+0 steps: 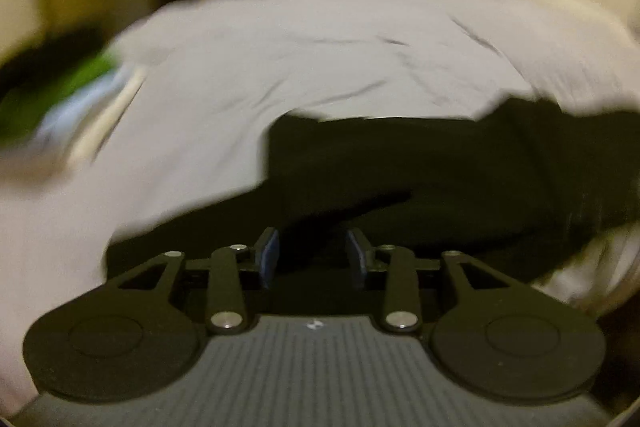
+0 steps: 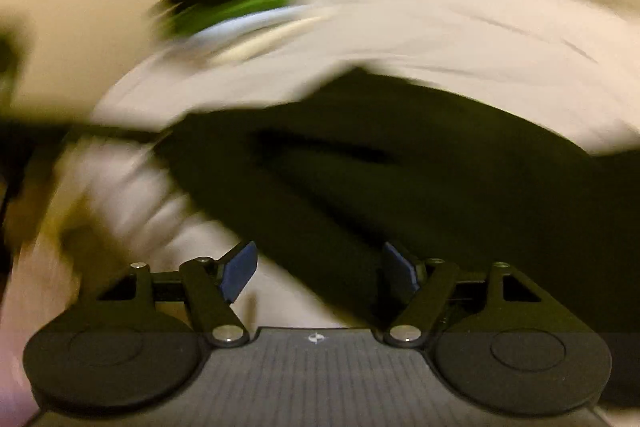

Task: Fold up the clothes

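A black garment (image 1: 420, 179) lies on a pale sheet (image 1: 280, 67); both views are blurred by motion. My left gripper (image 1: 312, 251) has its blue pads (image 1: 267, 255) a moderate gap apart, low over the near edge of the black cloth, which fills the gap; I cannot tell whether it grips it. In the right wrist view the black garment (image 2: 380, 167) stretches across the middle. My right gripper (image 2: 318, 267) is wide open over the garment's near edge, with its pads (image 2: 239, 271) apart and nothing held.
A pile of other clothes, green, black and white (image 1: 60, 87), lies at the far left of the sheet; it also shows in the right wrist view (image 2: 240, 7). Beige walls stand behind.
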Action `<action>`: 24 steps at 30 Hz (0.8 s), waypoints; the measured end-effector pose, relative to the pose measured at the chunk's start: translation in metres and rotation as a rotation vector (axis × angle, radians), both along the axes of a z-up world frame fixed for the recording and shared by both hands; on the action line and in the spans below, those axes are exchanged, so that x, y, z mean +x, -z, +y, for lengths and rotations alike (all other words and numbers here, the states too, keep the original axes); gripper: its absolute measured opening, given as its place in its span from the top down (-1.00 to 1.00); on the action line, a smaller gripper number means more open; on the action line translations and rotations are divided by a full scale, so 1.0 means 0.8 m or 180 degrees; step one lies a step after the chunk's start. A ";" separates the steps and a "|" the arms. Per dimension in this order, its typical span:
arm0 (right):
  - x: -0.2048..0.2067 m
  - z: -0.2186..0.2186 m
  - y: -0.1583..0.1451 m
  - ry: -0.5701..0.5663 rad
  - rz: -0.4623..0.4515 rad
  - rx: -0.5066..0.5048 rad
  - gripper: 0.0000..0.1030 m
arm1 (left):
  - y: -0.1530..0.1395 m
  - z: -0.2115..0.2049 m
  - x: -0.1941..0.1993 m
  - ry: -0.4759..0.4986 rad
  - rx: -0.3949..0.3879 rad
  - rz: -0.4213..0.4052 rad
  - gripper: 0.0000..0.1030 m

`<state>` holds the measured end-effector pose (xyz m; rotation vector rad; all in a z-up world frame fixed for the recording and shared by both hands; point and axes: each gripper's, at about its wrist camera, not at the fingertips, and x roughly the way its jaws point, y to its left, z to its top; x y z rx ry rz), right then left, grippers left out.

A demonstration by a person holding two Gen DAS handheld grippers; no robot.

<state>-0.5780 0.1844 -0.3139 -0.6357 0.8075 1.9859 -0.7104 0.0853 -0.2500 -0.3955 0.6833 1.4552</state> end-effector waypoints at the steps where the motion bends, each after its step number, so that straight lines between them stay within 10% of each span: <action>1: 0.031 0.008 0.001 0.0298 0.0140 -0.0087 -0.45 | 0.007 0.010 0.019 0.0121 0.0040 0.0278 0.25; 9: 0.192 0.022 0.019 0.1523 0.0396 -0.0299 -0.46 | 0.087 0.063 0.084 0.0652 0.0001 0.1838 0.17; 11: 0.198 0.025 0.028 0.1584 0.0458 -0.0324 -0.47 | 0.087 0.065 0.083 0.0643 0.0101 0.1878 0.83; 16: 0.210 0.016 0.029 0.1638 0.0565 -0.0257 -0.47 | -0.009 0.033 -0.028 -0.0638 0.0584 0.0166 0.88; 20: 0.212 0.008 0.018 0.1536 0.0521 -0.0132 -0.47 | -0.017 -0.020 -0.151 -0.1487 0.0489 -0.1446 0.86; 24: 0.183 -0.003 0.009 0.1085 0.0228 0.0010 -0.47 | 0.033 -0.033 -0.193 -0.1848 0.0140 -0.2051 0.82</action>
